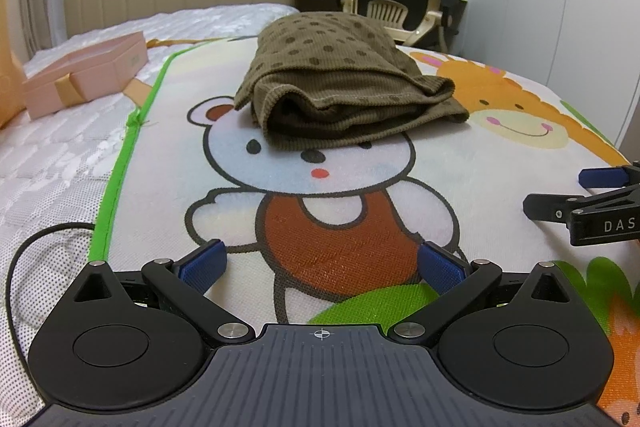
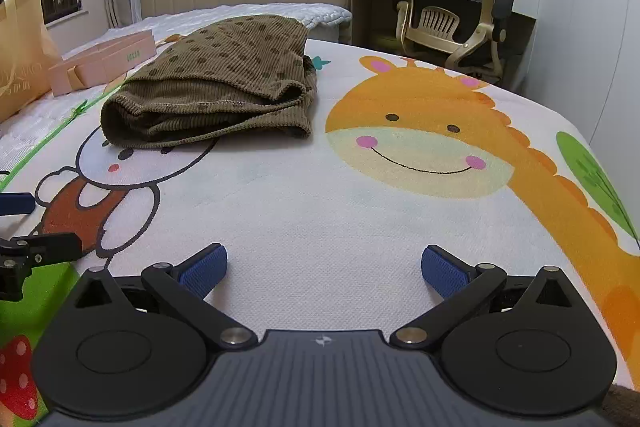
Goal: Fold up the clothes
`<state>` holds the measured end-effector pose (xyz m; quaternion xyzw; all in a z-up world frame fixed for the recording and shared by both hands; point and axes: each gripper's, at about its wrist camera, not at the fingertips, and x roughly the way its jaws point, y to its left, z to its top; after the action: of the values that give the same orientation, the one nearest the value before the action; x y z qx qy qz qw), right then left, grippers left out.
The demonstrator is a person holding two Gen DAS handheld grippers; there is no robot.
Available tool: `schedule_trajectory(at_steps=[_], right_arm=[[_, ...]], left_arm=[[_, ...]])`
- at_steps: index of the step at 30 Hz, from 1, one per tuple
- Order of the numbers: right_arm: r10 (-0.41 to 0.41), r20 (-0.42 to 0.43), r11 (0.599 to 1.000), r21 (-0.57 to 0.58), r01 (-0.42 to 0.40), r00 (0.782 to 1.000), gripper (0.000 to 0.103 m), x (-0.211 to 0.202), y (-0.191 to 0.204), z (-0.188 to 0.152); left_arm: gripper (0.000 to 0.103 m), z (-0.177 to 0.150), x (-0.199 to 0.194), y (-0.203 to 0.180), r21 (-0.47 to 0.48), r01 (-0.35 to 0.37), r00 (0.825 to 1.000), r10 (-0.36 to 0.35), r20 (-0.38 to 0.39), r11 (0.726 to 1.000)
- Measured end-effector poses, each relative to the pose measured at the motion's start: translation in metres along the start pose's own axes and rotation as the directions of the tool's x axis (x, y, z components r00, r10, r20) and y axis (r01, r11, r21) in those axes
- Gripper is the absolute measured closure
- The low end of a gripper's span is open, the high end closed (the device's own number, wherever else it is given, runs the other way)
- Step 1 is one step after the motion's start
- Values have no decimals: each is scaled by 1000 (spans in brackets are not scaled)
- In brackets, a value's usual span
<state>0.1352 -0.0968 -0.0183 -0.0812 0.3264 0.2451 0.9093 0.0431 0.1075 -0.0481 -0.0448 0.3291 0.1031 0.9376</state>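
The bed [image 1: 60, 155] carries everything here, and over it lies a cartoon play mat [image 2: 320, 211] printed with a bear and a giraffe. On the mat sits the brown dotted garment [image 1: 344, 83], already doubled into a thick bundle: it covers the top of the printed bear's head and lies just beside the giraffe's face. Its layered open edges face the cameras and look loose and uneven, with one flap curled back along the front.

A pink box [image 1: 86, 73] rests on the bare mattress beyond the mat's green border, well apart from the garment on its left side.

The left claw [image 1: 320, 265] hangs low over the bear's orange body, short of the garment, its blue pads spread wide with nothing between them. The right claw [image 2: 324, 267] sits over plain white mat, nearer the giraffe, equally wide apart and empty.

The fold appears largely made, so the job in hand is likely tidying or a final fold. To do that well, each claw should approach a front corner of the garment, pinch all layers together rather than only the top flap, and lift both corners evenly so the stack does not slide apart.
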Motion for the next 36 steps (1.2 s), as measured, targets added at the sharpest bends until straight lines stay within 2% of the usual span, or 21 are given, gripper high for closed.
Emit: schedule_trajectory(at_steps=[29,36], right_arm=[[-2,0,1000,0,2,1000,0,0,1,0],[-2,0,1000,0,2,1000,0,0,1,0]], left_arm=[[0,0,0,0,-2,0,1000,0,0,1000],[0,1,2,-4,25,-19,1000,19,-10,1000]])
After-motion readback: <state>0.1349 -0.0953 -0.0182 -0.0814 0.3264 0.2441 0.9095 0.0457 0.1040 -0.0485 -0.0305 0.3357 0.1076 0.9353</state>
